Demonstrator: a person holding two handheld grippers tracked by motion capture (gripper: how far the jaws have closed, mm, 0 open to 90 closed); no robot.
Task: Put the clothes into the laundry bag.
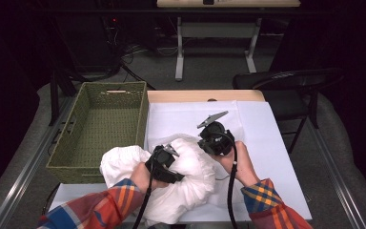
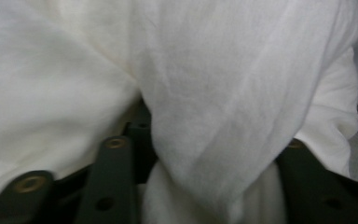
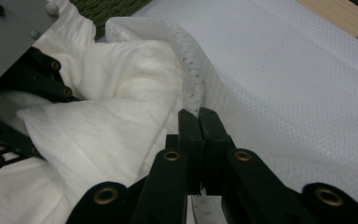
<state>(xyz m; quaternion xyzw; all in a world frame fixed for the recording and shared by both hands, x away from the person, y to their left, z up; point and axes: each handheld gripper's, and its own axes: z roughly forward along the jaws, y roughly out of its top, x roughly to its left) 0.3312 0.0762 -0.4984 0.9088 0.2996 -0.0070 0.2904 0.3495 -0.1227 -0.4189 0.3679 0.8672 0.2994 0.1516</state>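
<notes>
1. High view: a table (image 1: 205,95) with a light wooden top stands on grey floor (image 1: 209,71) in a dark room, most of the top covered by a white textured sheet (image 1: 262,138).
2. A green woven basket (image 1: 76,143) sits against the table's left edge, over a metal rail on the floor.
3. A black chair (image 1: 286,90) stands off the table's far right corner, and a second desk (image 1: 228,4) on white legs lies beyond the far edge.
4. A crumpled white cloth (image 1: 190,186) is heaped near the table's near left corner, one lobe spilling onto the basket's near right corner.
5. The left gripper (image 1: 164,162) is pressed down into the cloth (image 2: 214,93); a thick fold lies between its jaws, which stand apart, and whether the pads press on it I cannot tell.
6. The right gripper (image 1: 214,136) sits at the far side of the heap, jaws clenched on a raised edge of the sheet (image 3: 193,100), which stands up beside the cloth (image 3: 112,116).
7. Plaid sleeves (image 1: 267,200) enter from the near edge.
</notes>
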